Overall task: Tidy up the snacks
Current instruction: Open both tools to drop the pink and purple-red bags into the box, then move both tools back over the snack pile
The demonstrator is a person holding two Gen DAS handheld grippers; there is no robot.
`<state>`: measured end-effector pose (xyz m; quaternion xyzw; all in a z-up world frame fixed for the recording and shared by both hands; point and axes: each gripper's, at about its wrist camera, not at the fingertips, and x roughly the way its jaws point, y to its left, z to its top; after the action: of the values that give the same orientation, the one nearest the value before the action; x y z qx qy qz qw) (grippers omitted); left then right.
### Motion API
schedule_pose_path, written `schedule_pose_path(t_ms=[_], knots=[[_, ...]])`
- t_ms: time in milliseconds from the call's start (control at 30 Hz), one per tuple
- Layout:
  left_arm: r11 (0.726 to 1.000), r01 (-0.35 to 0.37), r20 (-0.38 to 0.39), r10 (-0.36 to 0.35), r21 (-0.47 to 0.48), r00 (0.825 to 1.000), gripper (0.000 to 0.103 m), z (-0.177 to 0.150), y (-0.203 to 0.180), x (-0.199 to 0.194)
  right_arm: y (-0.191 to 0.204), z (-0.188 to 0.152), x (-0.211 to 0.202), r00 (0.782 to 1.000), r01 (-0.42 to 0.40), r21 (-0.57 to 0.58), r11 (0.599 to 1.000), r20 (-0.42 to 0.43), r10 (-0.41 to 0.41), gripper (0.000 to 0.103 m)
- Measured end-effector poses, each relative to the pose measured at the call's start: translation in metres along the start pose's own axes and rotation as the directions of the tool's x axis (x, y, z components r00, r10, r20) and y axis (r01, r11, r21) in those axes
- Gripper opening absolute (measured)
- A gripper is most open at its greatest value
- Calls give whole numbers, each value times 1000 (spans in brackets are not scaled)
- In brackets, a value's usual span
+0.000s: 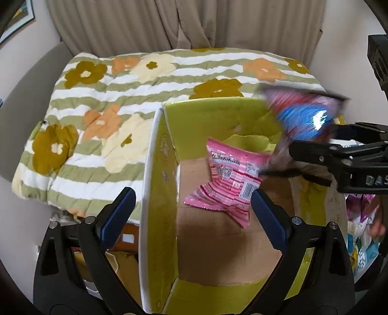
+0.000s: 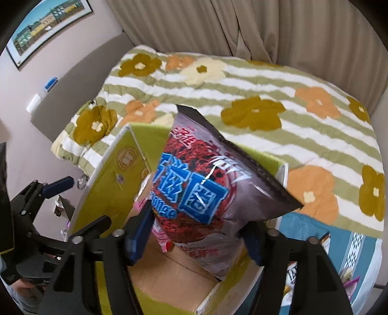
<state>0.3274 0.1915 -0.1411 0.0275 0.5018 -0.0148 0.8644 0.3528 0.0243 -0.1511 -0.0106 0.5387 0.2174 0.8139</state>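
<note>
Gripping a purple snack bag [image 2: 208,191] by its lower part, the right gripper [image 2: 194,232] had its jaws closed on the packet's 2 sides and held it tilted over the open cardboard box [image 2: 114,177]. The left gripper [image 1: 191,208] hung with its jaws spread wide and nothing between them, straddling the box's near-left wall, 1 finger outside and 1 over the interior. Beyond its fingertips a pink snack packet [image 1: 230,179] lay crumpled on the brown box floor, leaning toward the far yellow-green flap. Past the box stretched a bed [image 1: 116,101] under a striped quilt with orange, cream and mustard flowers, and behind it hung beige curtains [image 1: 169,21].
</note>
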Motion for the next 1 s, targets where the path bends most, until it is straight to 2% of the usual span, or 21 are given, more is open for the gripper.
schedule_pose_path(t_ms=[33, 67, 167, 233, 533, 800, 1000], knots=[[1000, 0, -2, 0, 4, 1000, 95, -2, 1, 0, -1, -2, -1, 1000, 5, 11, 1000, 6, -5, 90], [1000, 0, -3, 0, 9, 1000, 95, -4, 1, 0, -1, -5, -3, 1000, 15, 18, 1000, 12, -15, 103], [1000, 6, -8, -5, 19, 1000, 95, -11, 1, 1, 2, -13, -11, 995, 75, 4, 997, 61, -75, 103], [1000, 19, -11, -19, 24, 1000, 95, -15, 1, 3, 3, -16, -14, 993, 108, 3, 994, 57, -108, 103], [998, 42, 5, -42, 53, 999, 95, -22, -4, -7, 6, -29, -34, 987, 129, 70, 989, 89, -135, 103], [999, 10, 70, -14, 53, 997, 95, -29, -14, -54, 17, -46, -73, 979, 118, 86, 989, 159, -131, 103], [999, -17, 143, 13, 27, 990, 95, -47, -43, -102, 16, -72, -125, 962, 117, 64, 991, 240, -129, 103]])
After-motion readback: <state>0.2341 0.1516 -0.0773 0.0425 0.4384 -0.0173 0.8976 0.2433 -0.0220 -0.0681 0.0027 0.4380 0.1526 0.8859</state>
